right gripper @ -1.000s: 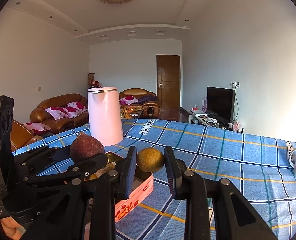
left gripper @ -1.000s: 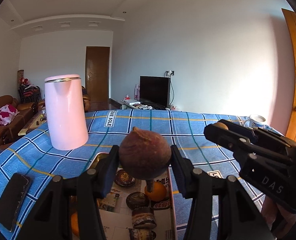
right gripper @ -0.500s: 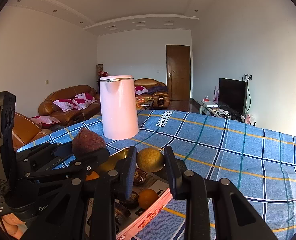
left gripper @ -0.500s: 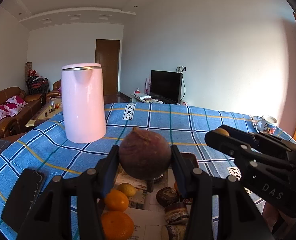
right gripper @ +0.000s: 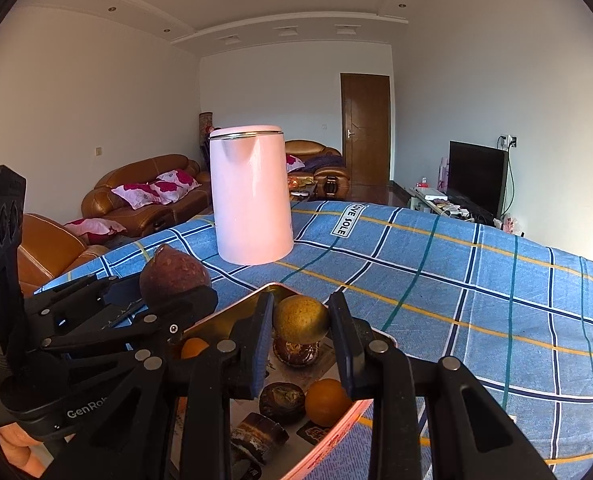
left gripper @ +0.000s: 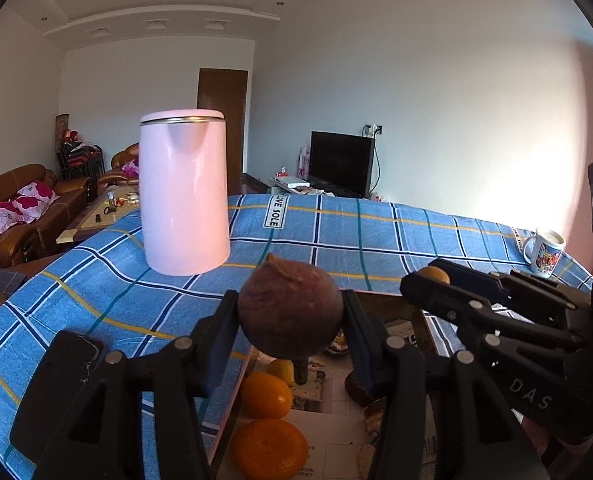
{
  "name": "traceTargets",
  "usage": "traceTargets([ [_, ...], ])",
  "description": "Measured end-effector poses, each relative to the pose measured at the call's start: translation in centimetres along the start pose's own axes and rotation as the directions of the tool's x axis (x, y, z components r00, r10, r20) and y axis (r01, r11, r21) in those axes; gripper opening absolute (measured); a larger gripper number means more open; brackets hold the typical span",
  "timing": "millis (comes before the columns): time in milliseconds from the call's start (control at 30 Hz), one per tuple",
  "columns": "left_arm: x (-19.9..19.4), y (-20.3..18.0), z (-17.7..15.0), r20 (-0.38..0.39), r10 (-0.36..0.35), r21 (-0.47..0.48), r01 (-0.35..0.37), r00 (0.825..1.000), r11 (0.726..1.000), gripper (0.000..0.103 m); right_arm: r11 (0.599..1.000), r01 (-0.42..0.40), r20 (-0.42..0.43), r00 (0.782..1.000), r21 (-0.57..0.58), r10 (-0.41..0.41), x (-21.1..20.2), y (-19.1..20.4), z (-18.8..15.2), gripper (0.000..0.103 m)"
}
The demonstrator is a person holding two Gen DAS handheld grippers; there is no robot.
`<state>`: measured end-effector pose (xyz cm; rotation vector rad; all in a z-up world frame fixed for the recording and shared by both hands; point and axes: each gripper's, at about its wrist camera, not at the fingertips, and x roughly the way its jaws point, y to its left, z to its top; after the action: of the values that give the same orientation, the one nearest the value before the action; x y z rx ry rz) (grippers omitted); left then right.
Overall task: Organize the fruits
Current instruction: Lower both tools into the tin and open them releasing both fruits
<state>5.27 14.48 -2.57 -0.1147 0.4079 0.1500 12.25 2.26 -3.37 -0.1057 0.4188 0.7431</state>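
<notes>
Both tongs have drifted nearer the tall pink kettle (left gripper: 184,196), and more of the pink-rimmed tin tray (right gripper: 338,432) shows beneath them. The left tongs (left gripper: 290,320) grasp a round purple-brown fruit (left gripper: 290,308); the right tongs (right gripper: 301,322) grasp a small yellow-green fruit (right gripper: 301,318), both above the tray near the blue checked tabletop's (right gripper: 476,280) near edge. Apparently a placing step: next, lower each and release. The left view shows two oranges (left gripper: 266,396).
</notes>
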Motion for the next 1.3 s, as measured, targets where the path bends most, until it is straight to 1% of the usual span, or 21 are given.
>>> traceTargets([
  [267,0.1,0.9,-0.2,-0.023,0.008,0.004,-0.007,1.000,1.000,0.052,1.000,-0.003,-0.049,0.999,0.013,0.004,1.7,0.6,-0.3,0.030],
  [467,0.5,1.1,-0.8,-0.046,0.008,0.009,-0.007,0.999,1.000,0.052,0.999,0.000,-0.111,0.994,0.043,0.005,3.2,0.5,-1.0,0.030],
  [600,1.0,0.8,-1.2,-0.076,0.000,0.024,0.002,0.997,1.000,0.052,0.998,-0.004,-0.145,0.989,0.066,0.013,3.9,0.1,-1.3,0.030],
  [900,1.8,0.9,-1.9,-0.126,0.001,0.020,0.001,0.992,1.000,0.052,0.997,-0.018,-0.208,0.978,0.079,0.034,5.0,0.0,-2.1,0.030],
  [1067,1.8,0.9,-2.3,-0.133,0.011,0.033,-0.006,0.991,0.999,0.052,0.994,-0.043,-0.270,0.960,0.101,0.069,5.9,0.1,-2.6,0.030],
  [1300,1.7,0.7,-2.3,-0.132,0.011,0.045,-0.006,0.991,0.999,0.052,0.994,-0.045,-0.272,0.960,0.103,0.071,5.6,0.1,-2.8,0.030],
])
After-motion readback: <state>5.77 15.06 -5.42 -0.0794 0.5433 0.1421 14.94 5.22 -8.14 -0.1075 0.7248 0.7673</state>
